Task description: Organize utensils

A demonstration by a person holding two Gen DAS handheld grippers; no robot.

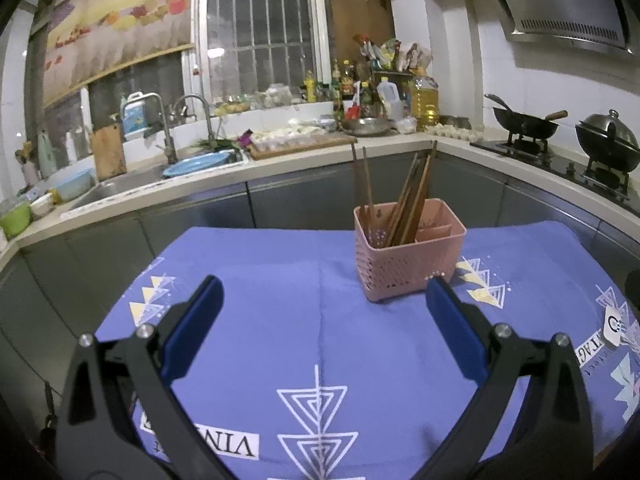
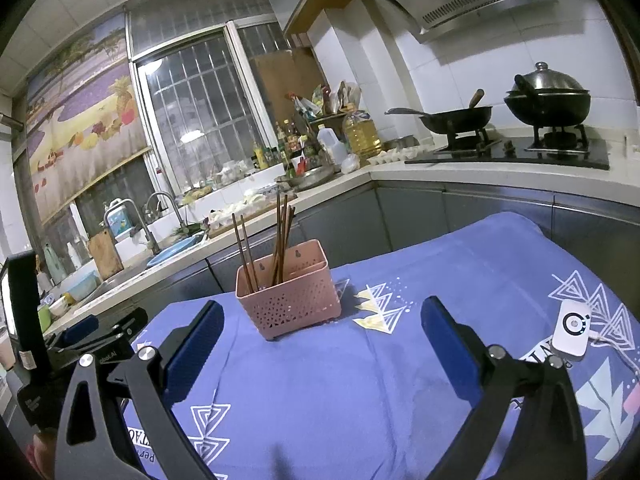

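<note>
We see the pink basket (image 1: 408, 256) upright on the cloth-covered surface (image 1: 280, 300), chopsticks (image 1: 412, 200) standing inside (leaning apart). Left tool (image 1: 324, 312) and right tool (image 2: 322, 334) both spread wide, holding nothing

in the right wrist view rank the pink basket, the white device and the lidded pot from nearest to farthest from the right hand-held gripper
From the right hand-held gripper:
1. white device, on the cloth, right.
2. pink basket, ahead, slightly left.
3. lidded pot, on the stove, far right.
</note>
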